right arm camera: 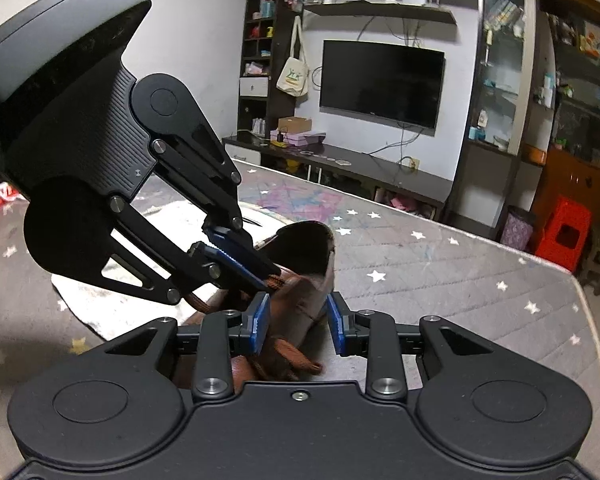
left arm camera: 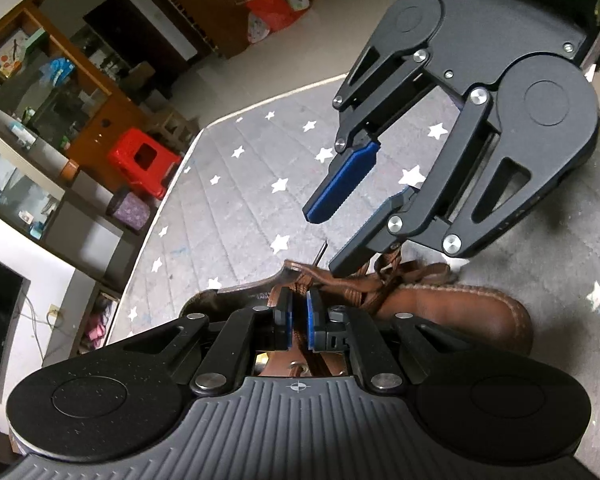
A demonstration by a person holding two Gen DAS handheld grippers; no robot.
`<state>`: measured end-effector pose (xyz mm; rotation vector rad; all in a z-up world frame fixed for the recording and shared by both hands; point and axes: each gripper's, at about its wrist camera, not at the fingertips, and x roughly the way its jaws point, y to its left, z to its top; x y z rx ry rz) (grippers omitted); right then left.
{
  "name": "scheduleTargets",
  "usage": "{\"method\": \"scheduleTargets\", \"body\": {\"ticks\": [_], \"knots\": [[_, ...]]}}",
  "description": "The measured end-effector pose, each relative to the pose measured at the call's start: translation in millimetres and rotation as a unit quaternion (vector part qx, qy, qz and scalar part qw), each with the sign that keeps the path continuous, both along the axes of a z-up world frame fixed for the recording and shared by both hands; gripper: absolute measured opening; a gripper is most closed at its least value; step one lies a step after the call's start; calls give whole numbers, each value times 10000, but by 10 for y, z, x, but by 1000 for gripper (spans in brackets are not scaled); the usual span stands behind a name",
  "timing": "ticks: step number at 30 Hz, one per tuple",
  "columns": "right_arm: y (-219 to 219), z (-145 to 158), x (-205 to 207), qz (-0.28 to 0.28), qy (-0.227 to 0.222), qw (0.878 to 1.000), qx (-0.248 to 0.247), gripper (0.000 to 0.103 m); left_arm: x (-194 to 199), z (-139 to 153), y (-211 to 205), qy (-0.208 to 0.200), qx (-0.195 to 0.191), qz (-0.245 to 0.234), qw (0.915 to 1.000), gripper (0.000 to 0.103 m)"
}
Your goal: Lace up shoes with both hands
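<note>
Two handheld grippers work the laces of a brown leather shoe resting on a grey star-patterned mattress.

In the left wrist view, the left gripper sits at 6 o'clock, its blue-padded fingers nearly closed and pinching a brown lace that runs between them. The shoe lies just beyond, toe toward 4 o'clock, with knotted laces bunched over its tongue. The right gripper comes in from 1 o'clock, its fingers spread apart and holding nothing, the lower tip just above the laces. In the right wrist view, the right gripper straddles the shoe at centre, fingers wide on either side, while the left gripper reaches down from 10 o'clock, clamped on the lace near the shoe's opening.
</note>
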<state>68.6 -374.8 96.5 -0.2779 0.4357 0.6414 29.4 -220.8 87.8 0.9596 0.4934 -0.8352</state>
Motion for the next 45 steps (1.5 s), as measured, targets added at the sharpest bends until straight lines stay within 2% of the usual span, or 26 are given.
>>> {"method": "scheduleTargets", "body": {"ticks": [2, 6, 12, 17, 19, 23, 25, 27, 30, 37, 45], "knots": [[36, -5, 9, 103, -86, 9996, -237, 30, 2, 5, 10, 4, -47, 5, 10000, 7], [126, -19, 25, 332, -287, 9964, -730, 17, 5, 1, 11, -15, -84, 48, 10000, 7], [261, -40, 50, 674, -585, 9852, -1465, 17, -7, 2, 73, -24, -133, 130, 9998, 8], [394, -123, 62, 869, -593, 9783, -1783, 11, -19, -11, 69, -29, -184, 140, 9997, 8], [432, -138, 67, 949, -573, 9756, -1893, 6, -12, -14, 77, -24, -213, 166, 9996, 8], [487, -169, 66, 1033, -585, 9719, -2035, 4, -16, -13, 111, -58, -268, 248, 9993, 8], [509, -187, 44, 1032, -647, 9700, -2103, 2, -32, -4, 129, -73, -293, 304, 9991, 13], [535, -201, -10, 1001, -803, 9670, -2201, 2, -71, 27, 175, -109, -363, 405, 9985, 25], [565, -215, -120, 974, -1182, 9542, -2571, 2, -157, 84, 266, -185, -491, 550, 9971, 33], [527, -212, -282, 786, -1999, 9180, -3335, 2, -417, 114, 487, -220, -689, 955, 9928, 36], [424, -161, -333, 414, -2342, 8986, -3688, 2, -587, 32, 643, -99, -1038, 1441, 9841, 36]]}}
